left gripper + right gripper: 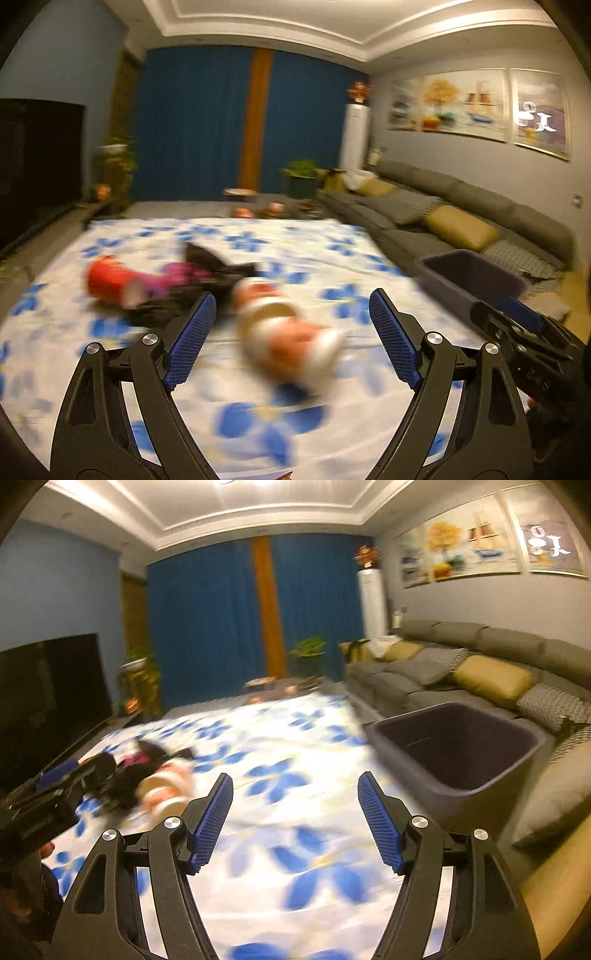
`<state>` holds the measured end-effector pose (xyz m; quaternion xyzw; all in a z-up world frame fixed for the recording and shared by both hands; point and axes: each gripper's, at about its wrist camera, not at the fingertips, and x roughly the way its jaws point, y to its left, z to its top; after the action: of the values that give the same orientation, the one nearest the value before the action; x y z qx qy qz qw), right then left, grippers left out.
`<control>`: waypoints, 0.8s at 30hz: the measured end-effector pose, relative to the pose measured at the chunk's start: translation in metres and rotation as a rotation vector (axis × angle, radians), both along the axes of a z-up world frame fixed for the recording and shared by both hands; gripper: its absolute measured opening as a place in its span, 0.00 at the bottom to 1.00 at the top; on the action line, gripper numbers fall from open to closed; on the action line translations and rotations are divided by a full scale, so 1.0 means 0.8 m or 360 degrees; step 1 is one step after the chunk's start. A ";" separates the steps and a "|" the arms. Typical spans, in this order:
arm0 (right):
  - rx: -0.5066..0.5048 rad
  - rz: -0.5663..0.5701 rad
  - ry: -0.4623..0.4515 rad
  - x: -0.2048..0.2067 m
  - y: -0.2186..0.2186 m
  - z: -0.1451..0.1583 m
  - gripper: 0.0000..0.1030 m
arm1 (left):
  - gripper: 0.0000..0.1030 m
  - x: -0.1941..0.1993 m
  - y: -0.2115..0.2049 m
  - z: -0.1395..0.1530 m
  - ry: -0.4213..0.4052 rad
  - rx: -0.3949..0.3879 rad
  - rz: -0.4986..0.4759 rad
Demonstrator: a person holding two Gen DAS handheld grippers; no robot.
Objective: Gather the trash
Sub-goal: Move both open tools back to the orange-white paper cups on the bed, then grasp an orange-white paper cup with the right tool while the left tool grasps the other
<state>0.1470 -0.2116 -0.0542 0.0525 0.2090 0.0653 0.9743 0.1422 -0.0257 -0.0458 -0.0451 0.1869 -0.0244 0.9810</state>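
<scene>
Trash on flowered cloth (332, 236): white-and-orange container (284, 332) lying just ahead of left gripper (291, 332), jaws apart, empty, apparently lined up to grasp. Red cup (110, 288) and dark wrapper (207, 273) beyond. Right gripper (295, 812) likewise apart, empty, near bin (454, 753) at cloth edge.

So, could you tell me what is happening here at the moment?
A person holding two sets of tongs is clearing trash off a flower-print sheet. The left tongs are open and aimed at a blurred orange-and-white cup lying on its side between their fingers, not yet gripped. A red cup and dark wrappers lie beyond it. The right tongs are open and hold nothing, beside the dark bin at the sheet's edge.
</scene>
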 end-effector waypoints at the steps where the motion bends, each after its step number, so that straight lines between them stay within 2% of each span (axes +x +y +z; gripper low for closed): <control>1: 0.0010 0.0029 0.0019 0.000 0.013 -0.003 0.67 | 0.81 -0.004 0.016 -0.001 -0.0002 0.0004 0.0045; 6: -0.0002 0.0131 0.0085 0.005 0.071 -0.016 0.67 | 0.81 -0.028 0.084 -0.002 0.0010 -0.0097 0.0187; 10: -0.0027 0.0175 0.0138 0.013 0.105 -0.026 0.67 | 0.81 -0.046 0.120 0.000 -0.0025 -0.0104 0.0270; 19: -0.0001 0.0198 0.0297 0.035 0.143 -0.056 0.55 | 0.81 -0.058 0.154 -0.008 -0.0036 -0.0121 0.0307; 24: 0.0030 0.0226 0.0361 0.047 0.155 -0.064 0.42 | 0.81 -0.054 0.159 -0.013 -0.0030 -0.0128 0.0271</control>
<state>0.1847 -0.0875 -0.1054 0.0537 0.3204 0.1296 0.9369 0.0990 0.1019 -0.0563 -0.0998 0.1719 0.0513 0.9787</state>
